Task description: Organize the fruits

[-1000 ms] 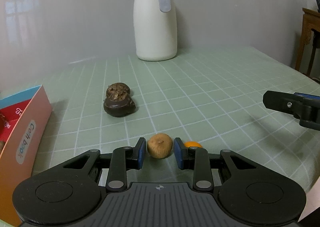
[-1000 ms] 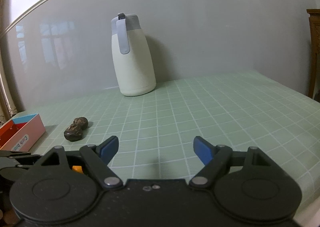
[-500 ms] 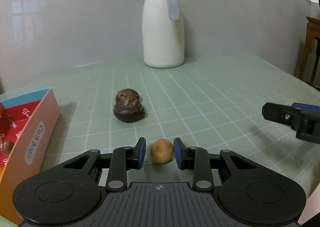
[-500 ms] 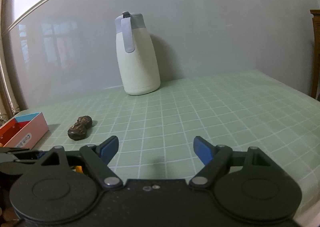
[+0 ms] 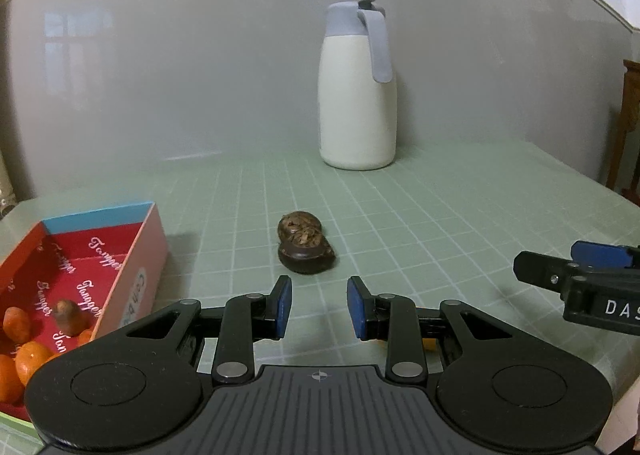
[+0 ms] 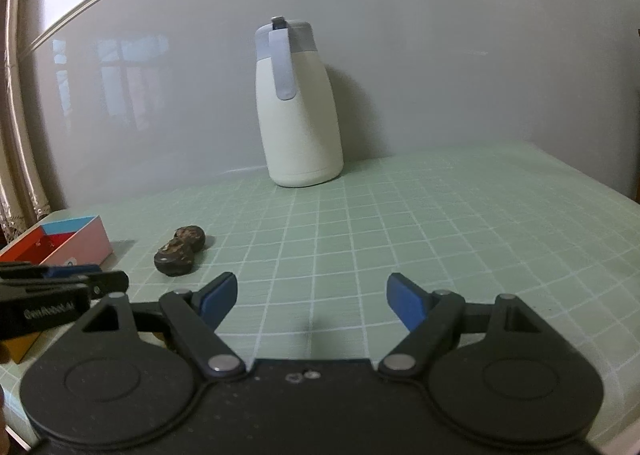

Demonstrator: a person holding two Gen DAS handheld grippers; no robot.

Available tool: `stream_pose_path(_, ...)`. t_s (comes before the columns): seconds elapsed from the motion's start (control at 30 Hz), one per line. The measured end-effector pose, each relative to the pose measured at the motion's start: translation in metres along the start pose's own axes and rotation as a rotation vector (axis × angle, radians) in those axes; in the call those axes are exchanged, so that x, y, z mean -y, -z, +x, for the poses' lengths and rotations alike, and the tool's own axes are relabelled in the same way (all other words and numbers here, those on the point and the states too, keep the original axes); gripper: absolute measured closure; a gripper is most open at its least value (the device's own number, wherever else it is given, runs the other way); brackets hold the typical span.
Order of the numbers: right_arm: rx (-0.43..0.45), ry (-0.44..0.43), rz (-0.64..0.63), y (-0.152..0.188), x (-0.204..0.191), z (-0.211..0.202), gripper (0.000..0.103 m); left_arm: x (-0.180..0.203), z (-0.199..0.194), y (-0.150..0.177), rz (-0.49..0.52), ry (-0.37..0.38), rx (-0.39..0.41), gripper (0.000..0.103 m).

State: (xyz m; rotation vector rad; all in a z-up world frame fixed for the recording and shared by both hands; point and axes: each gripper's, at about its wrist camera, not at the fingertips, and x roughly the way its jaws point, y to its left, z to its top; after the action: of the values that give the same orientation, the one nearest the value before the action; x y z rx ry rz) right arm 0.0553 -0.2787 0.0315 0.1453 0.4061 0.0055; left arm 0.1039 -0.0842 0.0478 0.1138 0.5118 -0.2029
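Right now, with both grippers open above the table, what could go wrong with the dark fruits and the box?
1. The two dark fruits lie touching; closing the left gripper on one may push the other away.
2. An orange fruit sits half hidden under the left gripper and could be knocked or overlooked.
3. The box stands near; a sweep to the left could bump its wall.

Dim, soft light — window glare on wall [image 6: 120, 95], fisheye-bent edges.

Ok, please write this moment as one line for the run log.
left tool: open, empty | right tool: open, empty | dark fruit pair: on table | box: holds oranges and one brown fruit
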Motion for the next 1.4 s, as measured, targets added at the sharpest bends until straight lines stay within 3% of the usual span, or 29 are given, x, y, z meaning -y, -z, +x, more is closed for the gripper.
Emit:
stream_pose_path(0.27,0.000,-0.001,-0.013,0.001,0.000,-0.002,0.022,0.019,0.007,0.008,0.046,0.047,-0.032,0.072)
stream_pose_path(0.67,0.000,0.001,0.017,-0.001,0.009,0.002,0.022,0.033,0.031,0.005,0.016,0.108,-0.086,0.072)
stream_pose_path(0.87,-0.001,0.001,0.032,-0.001,0.014,0.001,0.021,0.024,0.041,0.009,-0.034,0.092,-0.131,0.072)
stream_pose_path(1.4,-0.010,0.002,0.030,0.001,0.010,0.002,0.021,0.020,0.027,0.023,0.007,0.049,-0.068,0.075)
